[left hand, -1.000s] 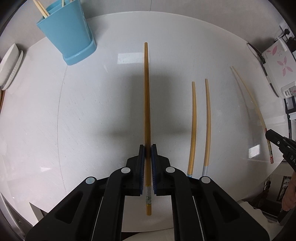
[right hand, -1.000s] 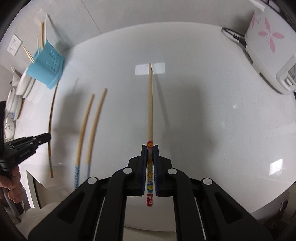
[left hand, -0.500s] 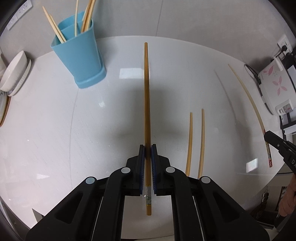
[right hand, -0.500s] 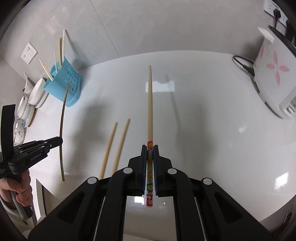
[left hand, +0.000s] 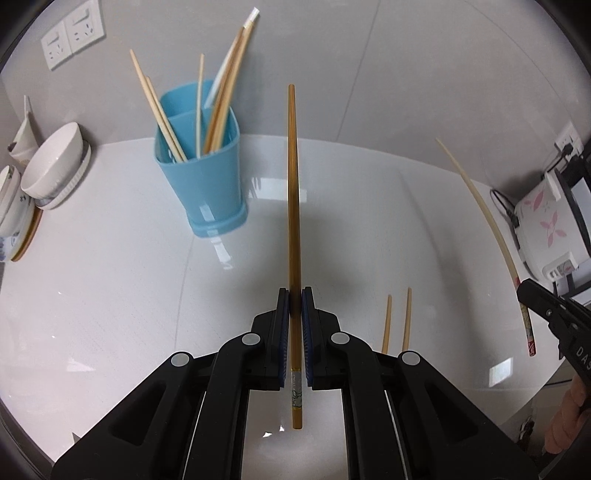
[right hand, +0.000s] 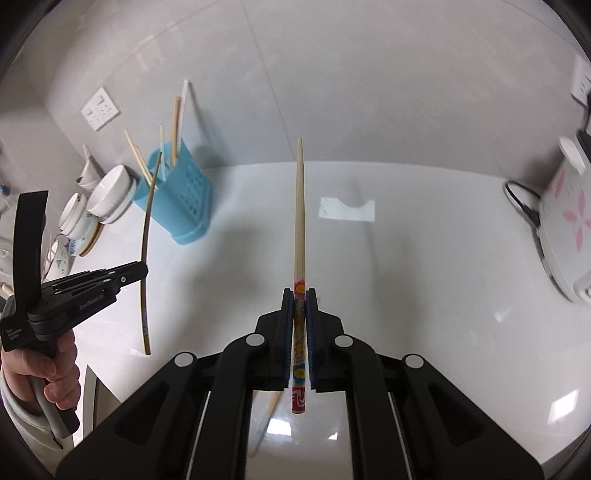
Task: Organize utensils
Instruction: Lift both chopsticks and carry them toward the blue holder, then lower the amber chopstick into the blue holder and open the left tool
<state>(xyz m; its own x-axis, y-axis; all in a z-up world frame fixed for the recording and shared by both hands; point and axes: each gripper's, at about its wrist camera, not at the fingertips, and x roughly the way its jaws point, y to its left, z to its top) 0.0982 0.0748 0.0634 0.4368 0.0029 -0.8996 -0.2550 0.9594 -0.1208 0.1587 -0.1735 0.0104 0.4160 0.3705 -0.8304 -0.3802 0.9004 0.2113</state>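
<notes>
My left gripper point(left hand: 295, 295) is shut on a dark brown chopstick point(left hand: 293, 206) that points forward, lifted above the white table point(left hand: 110, 295). My right gripper point(right hand: 299, 295) is shut on a pale chopstick with a flowered end point(right hand: 299, 221), also lifted. A blue holder point(left hand: 201, 173) with several chopsticks stands ahead and left of the left gripper; it also shows in the right wrist view point(right hand: 177, 199). Two loose chopsticks point(left hand: 397, 321) lie on the table right of the left gripper.
White bowls and plates point(left hand: 48, 170) are stacked at the table's far left. A white appliance with pink flowers point(right hand: 569, 229) and its cord stand at the right edge. Wall sockets point(left hand: 70, 33) sit behind the holder.
Both grippers have risen and tilted up with their chopsticks. The blue holder now stands nearer the middle of the left view. The two loose chopsticks have dropped low in view.
</notes>
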